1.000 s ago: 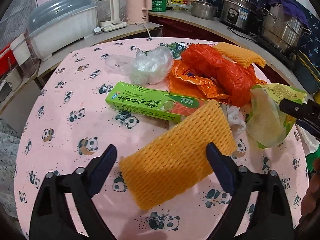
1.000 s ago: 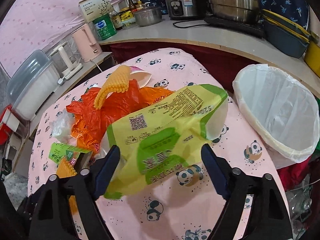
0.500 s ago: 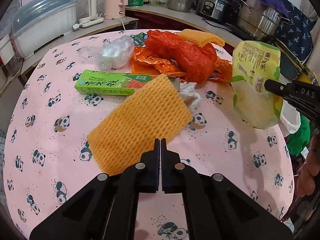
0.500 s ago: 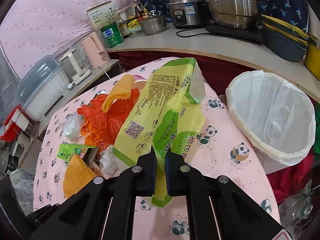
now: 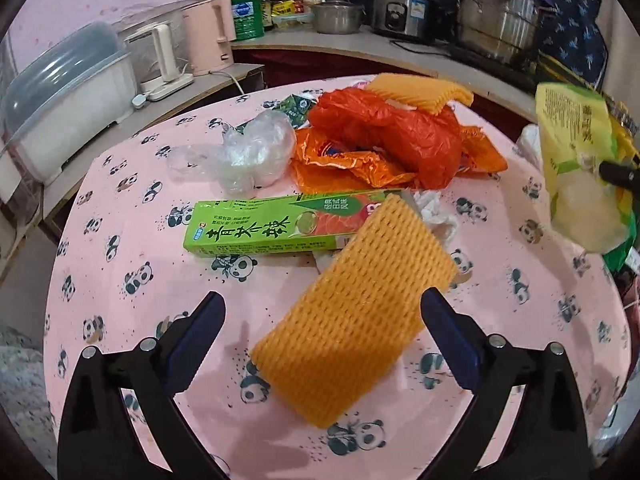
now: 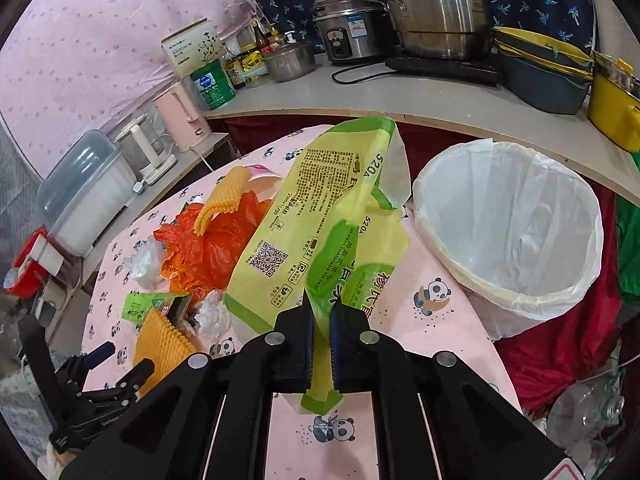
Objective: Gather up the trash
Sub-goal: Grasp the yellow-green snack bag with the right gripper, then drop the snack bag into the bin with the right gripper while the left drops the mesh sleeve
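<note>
My left gripper [image 5: 320, 312] is open over the pink panda tablecloth [image 5: 120, 280], its fingers on either side of an orange foam net [image 5: 352, 320] that lies flat. Behind it lie a green carton [image 5: 260, 228], a clear plastic bag [image 5: 256, 152], an orange-red plastic bag [image 5: 384, 136] and a second foam net [image 5: 420, 92]. My right gripper [image 6: 320, 312] is shut on a yellow-green wrapper [image 6: 320, 220] and holds it above the table, left of the white-lined trash bin [image 6: 512, 224]. The wrapper also shows in the left wrist view [image 5: 576, 160].
A crumpled white tissue [image 5: 436, 212] lies by the carton. A counter behind holds a pink kettle [image 5: 208, 36], a rice cooker [image 6: 348, 28], steel pots [image 6: 440, 4] and a lidded plastic box [image 5: 60, 96]. Red and green cloth [image 6: 560, 344] lies below the bin.
My left gripper was shut half a second ago and is now open around the foam net. My right gripper, open a second ago, has closed on the wrapper and lifted it.
</note>
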The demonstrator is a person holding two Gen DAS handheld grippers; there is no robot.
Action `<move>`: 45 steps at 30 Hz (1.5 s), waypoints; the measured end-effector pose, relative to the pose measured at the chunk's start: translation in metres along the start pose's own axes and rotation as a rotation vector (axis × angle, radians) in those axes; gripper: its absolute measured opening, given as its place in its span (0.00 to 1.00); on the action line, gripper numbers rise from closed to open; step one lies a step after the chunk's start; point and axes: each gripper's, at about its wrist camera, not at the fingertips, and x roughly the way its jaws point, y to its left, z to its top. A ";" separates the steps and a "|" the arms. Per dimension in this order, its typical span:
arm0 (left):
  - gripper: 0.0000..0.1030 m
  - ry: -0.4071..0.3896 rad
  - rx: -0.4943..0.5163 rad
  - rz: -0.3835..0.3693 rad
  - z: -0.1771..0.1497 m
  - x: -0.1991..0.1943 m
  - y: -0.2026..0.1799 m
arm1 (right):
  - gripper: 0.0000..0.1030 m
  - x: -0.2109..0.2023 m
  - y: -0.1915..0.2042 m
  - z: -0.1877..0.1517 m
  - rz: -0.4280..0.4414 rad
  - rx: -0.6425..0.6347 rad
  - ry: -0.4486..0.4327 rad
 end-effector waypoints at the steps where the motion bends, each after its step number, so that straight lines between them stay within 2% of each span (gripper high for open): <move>1: 0.91 0.011 0.028 -0.014 0.000 0.007 0.000 | 0.06 0.002 0.001 0.001 -0.003 -0.001 0.002; 4: 0.91 0.026 0.078 -0.049 -0.001 0.019 -0.001 | 0.06 0.006 0.005 0.002 -0.009 -0.001 0.013; 6: 0.87 0.017 0.080 -0.085 -0.001 0.021 -0.003 | 0.06 0.009 0.006 0.001 -0.014 -0.001 0.021; 8: 0.50 0.040 0.070 -0.140 -0.004 0.023 -0.008 | 0.06 0.011 0.007 0.001 -0.016 -0.003 0.025; 9: 0.44 0.054 0.061 -0.156 -0.006 0.023 -0.010 | 0.06 0.011 0.007 0.000 -0.018 -0.004 0.027; 11: 0.23 0.044 0.043 -0.167 -0.011 0.018 -0.019 | 0.07 0.010 0.007 -0.001 -0.016 -0.002 0.029; 13: 0.12 0.047 0.041 -0.164 -0.016 0.010 -0.030 | 0.07 0.008 0.006 -0.001 -0.017 -0.004 0.025; 20: 0.10 0.006 -0.012 -0.210 -0.016 -0.033 -0.081 | 0.07 -0.014 -0.007 -0.006 -0.023 -0.015 -0.010; 23: 0.10 -0.010 -0.035 -0.220 -0.004 -0.044 -0.104 | 0.07 -0.025 -0.021 -0.006 -0.039 -0.005 -0.030; 28: 0.10 -0.050 0.022 -0.249 0.032 -0.051 -0.152 | 0.07 -0.041 -0.055 0.000 -0.078 0.036 -0.072; 32: 0.10 -0.070 0.063 -0.264 0.063 -0.043 -0.190 | 0.07 -0.047 -0.085 0.011 -0.119 0.072 -0.104; 35: 0.10 -0.059 0.078 -0.307 0.085 -0.029 -0.220 | 0.07 -0.045 -0.110 0.020 -0.148 0.098 -0.115; 45: 0.11 -0.016 0.104 -0.424 0.131 0.017 -0.288 | 0.07 -0.020 -0.186 0.041 -0.241 0.203 -0.108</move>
